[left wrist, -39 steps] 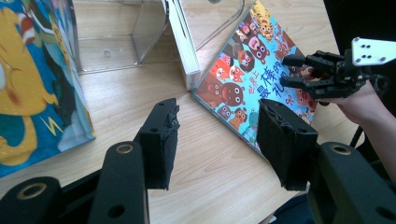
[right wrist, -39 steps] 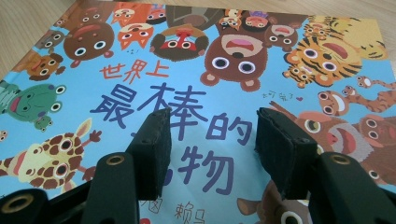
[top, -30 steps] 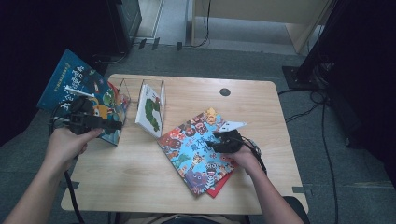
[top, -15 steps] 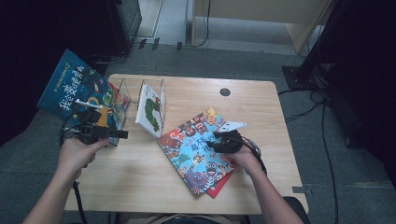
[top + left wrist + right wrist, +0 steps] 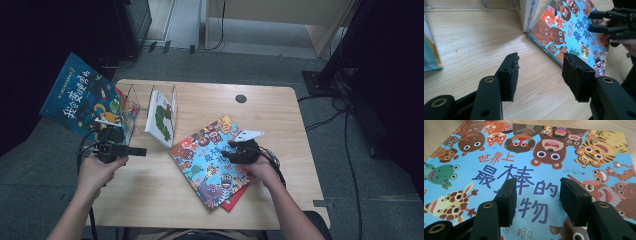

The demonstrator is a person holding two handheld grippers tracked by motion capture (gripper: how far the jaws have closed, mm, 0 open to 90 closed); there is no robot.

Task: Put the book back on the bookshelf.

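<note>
A blue picture book with cartoon animals point(image 5: 210, 155) point(image 5: 544, 152) lies flat on the wooden table point(image 5: 150, 200), on top of a red book point(image 5: 235, 200). My right gripper point(image 5: 231, 150) point(image 5: 536, 187) hovers just over its cover, open. Its jaws have just closed a little, with nothing between them. My left gripper point(image 5: 140, 150) point(image 5: 540, 62) is low over bare wood at the table's left, open and empty. It points toward the animal book point(image 5: 574, 32) and the right gripper point(image 5: 599, 20). A dark blue book point(image 5: 82, 97) leans at the table's left edge.
A clear book rack point(image 5: 135, 92) at the back left holds a white caterpillar book point(image 5: 162, 117) upright. A round cable hole point(image 5: 241, 98) sits at the back of the table. Cables run over the floor on the right.
My left gripper has drawn back from the dark blue book toward the person and sunk closer to the table. The right hand has stayed over the animal book.
</note>
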